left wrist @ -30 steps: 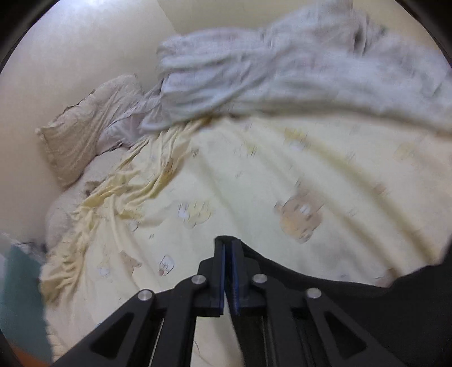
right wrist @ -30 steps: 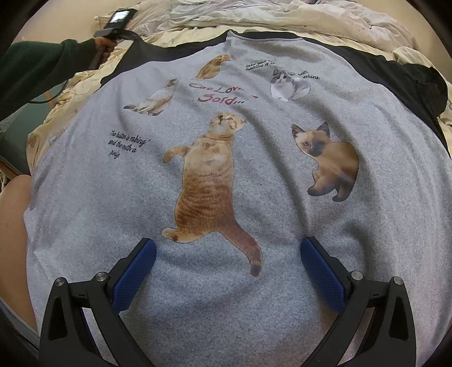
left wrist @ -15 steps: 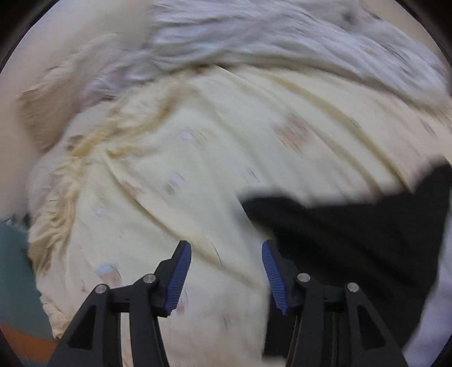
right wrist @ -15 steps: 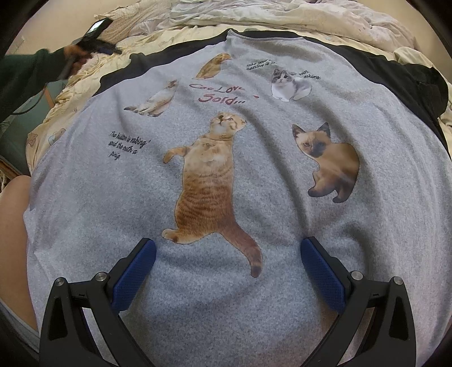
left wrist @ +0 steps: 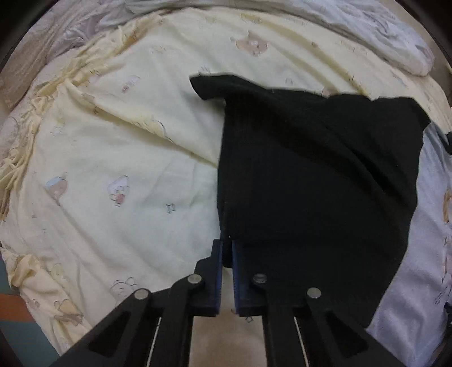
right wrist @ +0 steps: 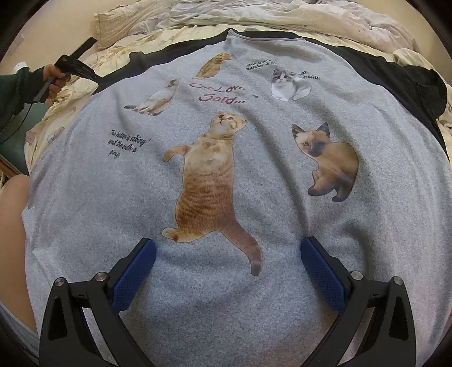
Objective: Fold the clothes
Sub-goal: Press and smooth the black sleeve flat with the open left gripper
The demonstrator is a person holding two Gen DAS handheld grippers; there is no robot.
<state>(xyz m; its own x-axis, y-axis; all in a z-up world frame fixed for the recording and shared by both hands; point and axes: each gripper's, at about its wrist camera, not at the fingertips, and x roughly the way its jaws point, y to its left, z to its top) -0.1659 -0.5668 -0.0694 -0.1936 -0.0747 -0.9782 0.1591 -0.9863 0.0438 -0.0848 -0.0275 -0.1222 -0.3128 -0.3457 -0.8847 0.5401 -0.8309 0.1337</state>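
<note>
A grey sweatshirt (right wrist: 226,305) with cat prints and black sleeves lies flat on the bed, neck at the far side. My right gripper (right wrist: 228,262) hangs open just above its lower part, its blue pads on either side of the orange cat's tail. My left gripper (left wrist: 227,248) points down at the bed and is shut on the edge of the black sleeve (left wrist: 310,169), which rises in a fold from its pads. In the right wrist view this sleeve (right wrist: 135,65) lies at the far left, near a hand (right wrist: 55,77) in a dark green cuff.
A pale yellow sheet (left wrist: 127,169) with small bear prints covers the bed. A crumpled light blanket (right wrist: 282,17) and a pillow (right wrist: 118,22) lie along the far side. The other black sleeve (right wrist: 409,82) is bunched at the far right. A bare knee (right wrist: 11,225) is at the left edge.
My left gripper swung down and over to the black sleeve, opened, then shut on its edge. The right gripper and the shirt body have not moved.
</note>
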